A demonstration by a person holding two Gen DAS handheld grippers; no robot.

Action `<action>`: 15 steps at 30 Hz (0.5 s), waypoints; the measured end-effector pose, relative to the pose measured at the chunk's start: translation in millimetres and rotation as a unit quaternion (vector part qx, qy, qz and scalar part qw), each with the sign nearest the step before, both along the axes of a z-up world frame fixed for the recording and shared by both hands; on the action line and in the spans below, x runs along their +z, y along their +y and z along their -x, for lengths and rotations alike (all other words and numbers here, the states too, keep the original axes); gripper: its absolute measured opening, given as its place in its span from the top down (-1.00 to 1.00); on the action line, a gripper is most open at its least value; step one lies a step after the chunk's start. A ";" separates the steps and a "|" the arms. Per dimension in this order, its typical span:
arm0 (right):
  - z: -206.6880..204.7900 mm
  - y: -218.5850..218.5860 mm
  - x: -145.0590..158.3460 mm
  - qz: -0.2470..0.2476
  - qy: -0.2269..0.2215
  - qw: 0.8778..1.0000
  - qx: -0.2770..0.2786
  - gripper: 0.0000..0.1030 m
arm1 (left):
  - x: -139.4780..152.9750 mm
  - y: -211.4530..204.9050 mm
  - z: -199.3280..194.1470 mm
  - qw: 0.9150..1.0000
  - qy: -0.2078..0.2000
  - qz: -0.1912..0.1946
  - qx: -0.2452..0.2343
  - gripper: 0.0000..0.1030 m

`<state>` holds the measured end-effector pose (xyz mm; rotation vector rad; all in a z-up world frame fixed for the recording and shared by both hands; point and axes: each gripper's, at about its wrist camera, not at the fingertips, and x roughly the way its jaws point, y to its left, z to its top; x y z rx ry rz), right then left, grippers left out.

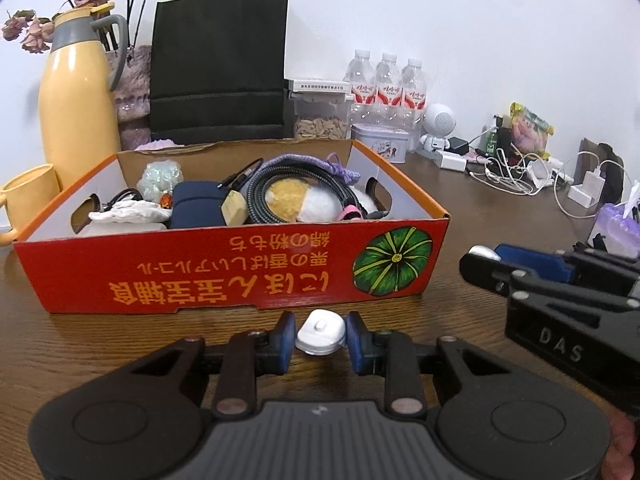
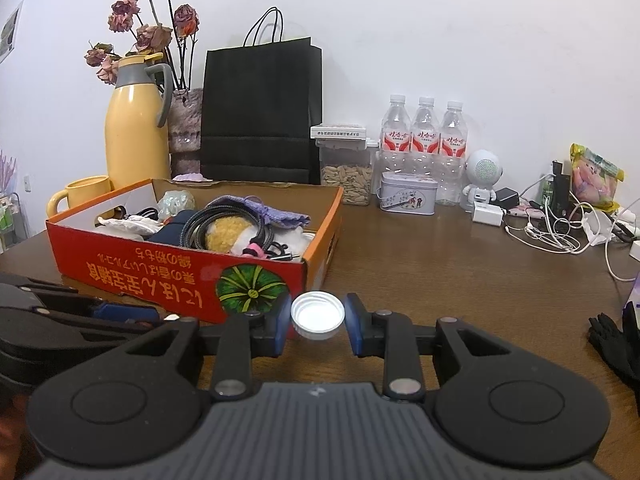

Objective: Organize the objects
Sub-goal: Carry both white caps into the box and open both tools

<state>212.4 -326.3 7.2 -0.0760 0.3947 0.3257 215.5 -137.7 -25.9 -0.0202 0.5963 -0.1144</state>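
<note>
From the left wrist camera, the left gripper point(image 1: 321, 338) pinches a small white plastic piece point(image 1: 321, 335) — rounded, with a raised nub on top — between its blue pads point(image 1: 285, 340), both pads pressed against its sides. It sits just in front of the near wall of the red cardboard box point(image 1: 224, 276), low over the wooden table point(image 1: 460, 208). The box is full of odds and ends: a coiled braided cable point(image 1: 260, 192), a yellow-and-white plush toy point(image 1: 304, 200), a navy pouch point(image 1: 196, 204), a small wooden block point(image 1: 233, 208) and a purple knitted piece point(image 1: 304, 164). Behind it stand a yellow thermos point(image 1: 78, 108), a black paper bag point(image 1: 218, 68) and three water bottles point(image 1: 386, 84). At the right edge the right gripper point(image 1: 486, 254) comes into view, a silvery-white rim showing at its tip.

From the right wrist camera, the right gripper point(image 2: 318, 316) holds a white bottle cap point(image 2: 318, 315), open side facing the camera, its pads point(image 2: 354, 320) closed on the cap's rim (the grip looks snug on both sides). The cap is held near the box's front right corner, by the green pumpkin print point(image 2: 252, 290). The left gripper's dark body point(image 2: 60, 320) lies at the left edge, against the box's front wall. Further right along the table are a metal tin point(image 2: 407, 198), a white robot-shaped speaker point(image 2: 484, 178) and a tangle of white cables point(image 2: 556, 232).
</note>
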 end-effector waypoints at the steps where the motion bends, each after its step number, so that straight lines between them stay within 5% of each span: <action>1: 1.5 2.0 -0.2 -0.001 0.002 1.000 0.001 0.43 | 1.2 2.5 2.6 1.000 -0.003 0.002 0.000 0.50; 15: 24.1 45.7 10.0 -0.014 -0.007 1.000 0.023 0.43 | 19.8 52.7 29.2 0.999 -0.037 0.008 0.028 0.50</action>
